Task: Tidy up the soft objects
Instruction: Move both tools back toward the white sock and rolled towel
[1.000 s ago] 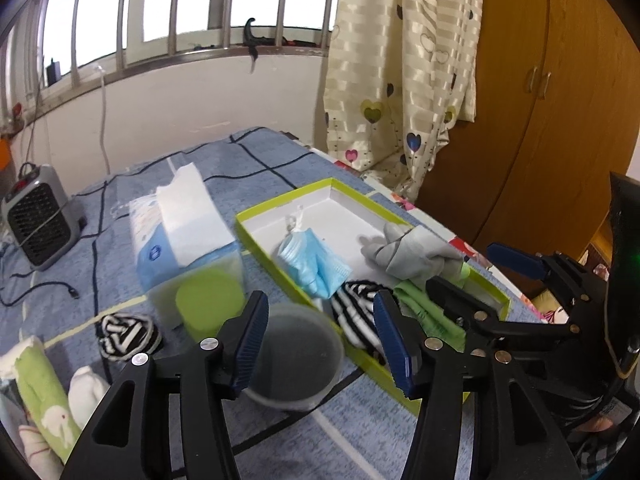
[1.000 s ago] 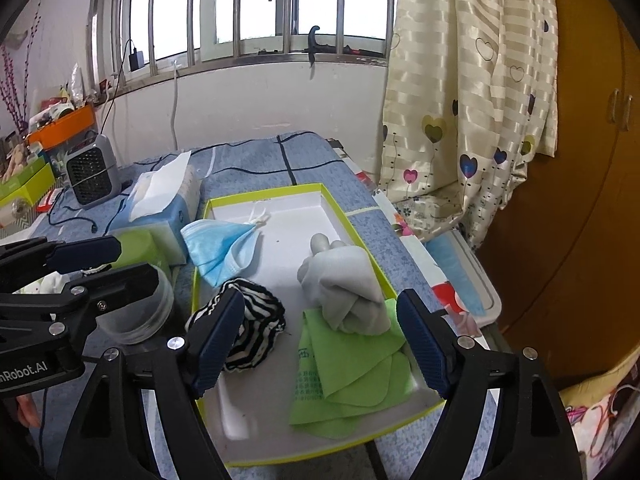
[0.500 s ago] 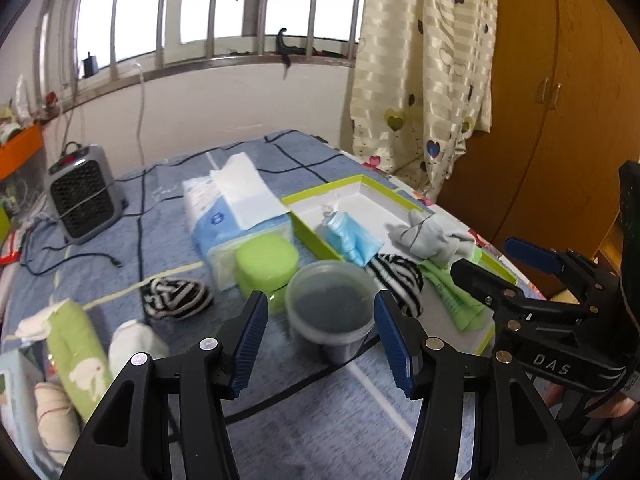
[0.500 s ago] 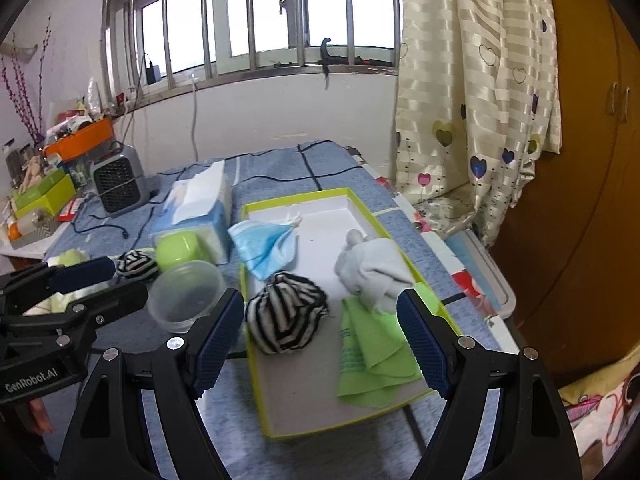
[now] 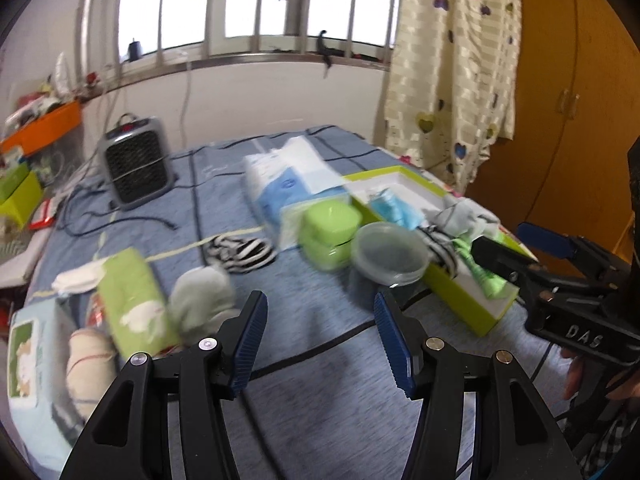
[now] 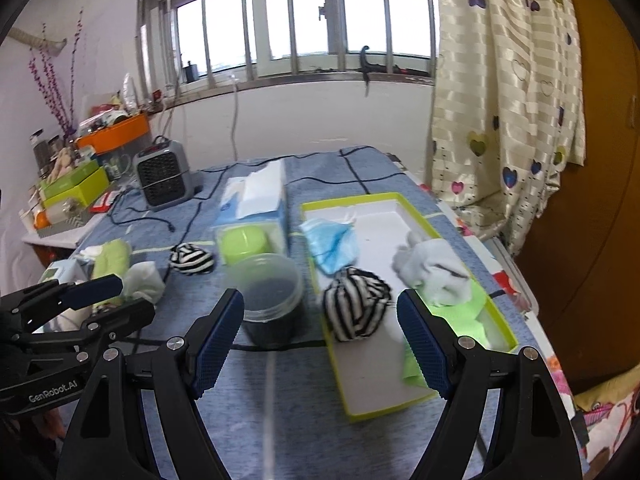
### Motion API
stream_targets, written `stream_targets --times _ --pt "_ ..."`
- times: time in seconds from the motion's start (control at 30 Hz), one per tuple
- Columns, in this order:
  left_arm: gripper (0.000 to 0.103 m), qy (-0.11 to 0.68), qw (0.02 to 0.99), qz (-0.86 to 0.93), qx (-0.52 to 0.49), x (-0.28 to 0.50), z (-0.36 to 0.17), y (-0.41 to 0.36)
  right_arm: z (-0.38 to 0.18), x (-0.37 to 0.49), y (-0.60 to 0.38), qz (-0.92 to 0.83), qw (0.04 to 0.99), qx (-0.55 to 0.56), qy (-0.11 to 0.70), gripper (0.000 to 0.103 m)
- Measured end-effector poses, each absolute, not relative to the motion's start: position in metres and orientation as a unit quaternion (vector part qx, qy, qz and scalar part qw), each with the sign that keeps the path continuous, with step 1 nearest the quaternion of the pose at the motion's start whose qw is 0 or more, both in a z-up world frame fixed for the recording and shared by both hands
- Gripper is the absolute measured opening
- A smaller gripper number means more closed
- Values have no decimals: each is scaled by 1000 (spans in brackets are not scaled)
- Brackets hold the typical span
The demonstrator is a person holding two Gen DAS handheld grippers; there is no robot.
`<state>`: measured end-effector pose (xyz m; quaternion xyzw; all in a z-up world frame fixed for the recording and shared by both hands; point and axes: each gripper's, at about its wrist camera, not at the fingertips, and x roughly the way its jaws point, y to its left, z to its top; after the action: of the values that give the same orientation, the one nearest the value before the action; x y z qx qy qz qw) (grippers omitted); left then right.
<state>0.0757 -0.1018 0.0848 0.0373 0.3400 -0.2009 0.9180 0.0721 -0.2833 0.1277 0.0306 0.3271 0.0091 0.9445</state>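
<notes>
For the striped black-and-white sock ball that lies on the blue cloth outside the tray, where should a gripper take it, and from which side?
Grip the striped sock ball across its bulging middle, coming from above with the open left gripper. It is a low, soft mound lying flat on the blue tablecloth, so it should squash into the fingers. A black cable runs close beside it in the right wrist view, so keep the fingers off that.

"DAS" on right gripper [image 5: 532, 256]; "GenRobot.AI" on left gripper [image 6: 104, 296].
</notes>
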Motion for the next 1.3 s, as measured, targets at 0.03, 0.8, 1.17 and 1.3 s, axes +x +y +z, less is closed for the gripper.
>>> stream_targets --times 0.03,0.8,1.17,1.3 --pt "55 341 919 -194 31 75 84 -93 128 72 -280 14 945 30 326 79" --pt "55 340 937 -69 -38 82 77 38 104 112 -167 152 919 -9 363 79" --pt "55 348 933 -75 -58 89 68 53 78 153 -134 178 898 0 403 79" --pt "55 350 932 -75 -61 91 66 55 68 170 -128 175 890 9 420 79"
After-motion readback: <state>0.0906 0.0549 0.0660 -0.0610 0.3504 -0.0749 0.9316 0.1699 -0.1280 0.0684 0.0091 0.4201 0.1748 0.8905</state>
